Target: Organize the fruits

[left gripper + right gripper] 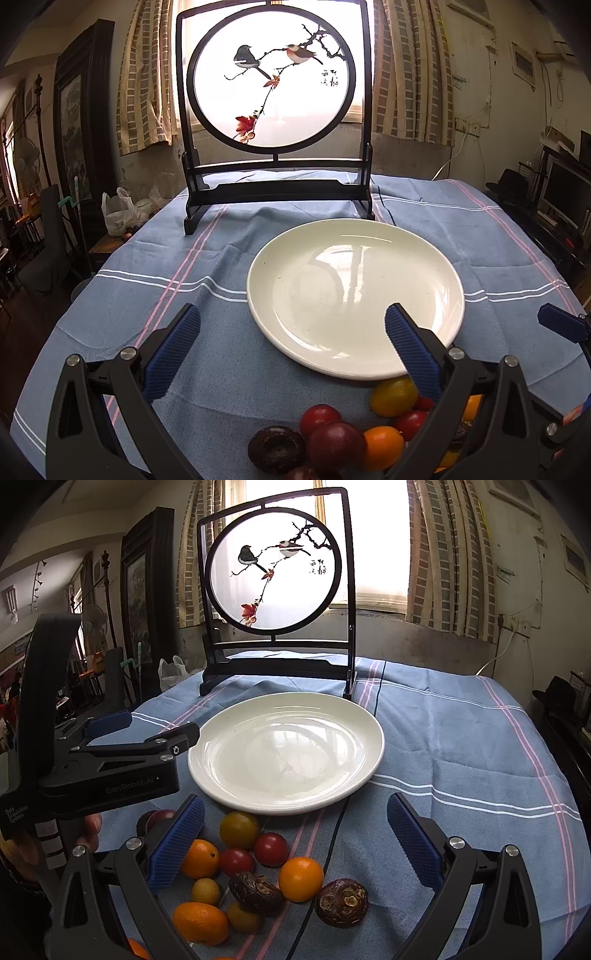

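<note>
**Empty plate, fruit heaped at its near edge**

A round, glossy white ceramic plate (pixel 286 753) sits bare on a blue cloth with pink and white stripes (pixel 461 746) that covers the table. The fruit lies in a loose cluster on the cloth just in front of the plate's near rim, none of it on the plate.

Seen from the right wrist, the cluster holds a round orange citrus fruit (pixel 301 878), a yellow-green round fruit (pixel 240 829) nearest the plate, two small red tomato-like fruits (pixel 270 849) touching side by side, and two dark brown, rough-skinned bulbs (pixel 341 902) toward the near side. An oval orange kumquat-like fruit (pixel 201 923) lies at the near left.

The right gripper (pixel 295 843) hangs above the cluster with its blue ribbed fingers (pixel 413 840) spread wide and nothing between them. The left gripper (pixel 291 352) is likewise spread wide and empty, its right finger over the plate's near rim and its left finger over bare cloth. In the right wrist view its black body enters from the left, held by a hand (pixel 90 830) partly hidden beneath it.

Behind the plate stands a dark wooden frame holding a round translucent screen painted with two birds on a branch (pixel 271 83), backlit by a curtained window (pixel 373 542).
</note>
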